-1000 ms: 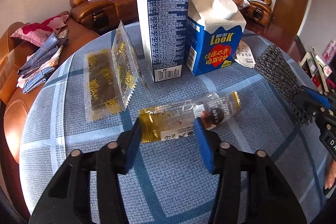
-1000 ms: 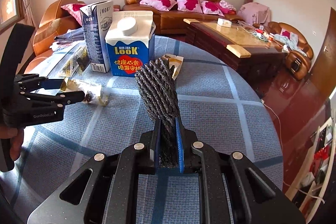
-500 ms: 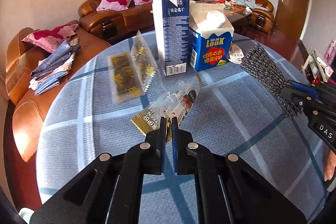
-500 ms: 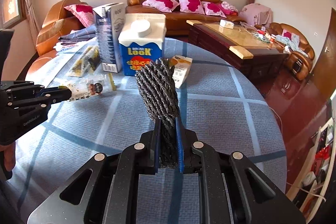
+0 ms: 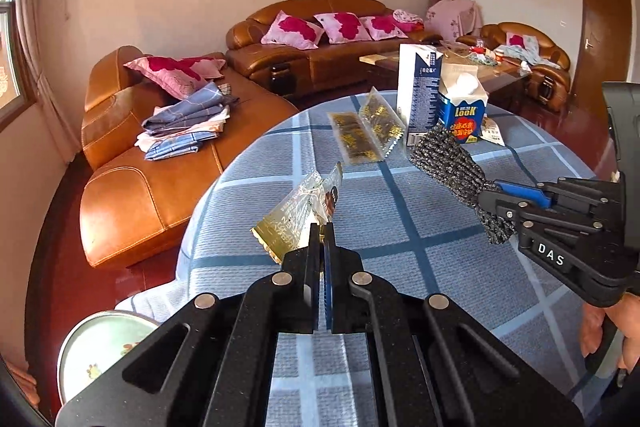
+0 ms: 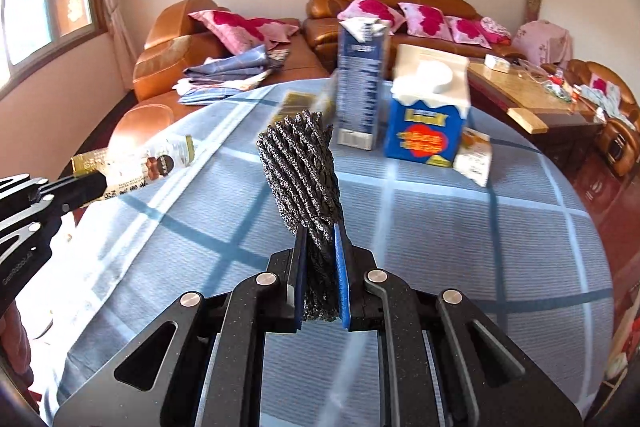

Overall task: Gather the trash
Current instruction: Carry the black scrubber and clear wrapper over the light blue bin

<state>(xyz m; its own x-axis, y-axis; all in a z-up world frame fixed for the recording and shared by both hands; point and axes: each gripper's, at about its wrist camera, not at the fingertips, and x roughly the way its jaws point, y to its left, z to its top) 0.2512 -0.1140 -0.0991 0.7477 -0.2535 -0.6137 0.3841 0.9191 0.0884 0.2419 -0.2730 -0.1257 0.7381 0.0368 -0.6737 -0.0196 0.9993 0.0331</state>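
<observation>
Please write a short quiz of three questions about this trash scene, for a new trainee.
1. True or false: the left gripper is shut on the clear snack wrapper.
2. What does the right gripper hold? A) a milk carton B) a grey woven cloth C) nothing
3. How many cartons stand on the table?

Key
1. True.
2. B, the grey woven cloth.
3. Two: the tall carton and the blue LOOK carton.

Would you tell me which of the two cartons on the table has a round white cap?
The shorter blue "LooK" carton, beside the taller dark blue carton, whose folded top shows no cap.
</observation>
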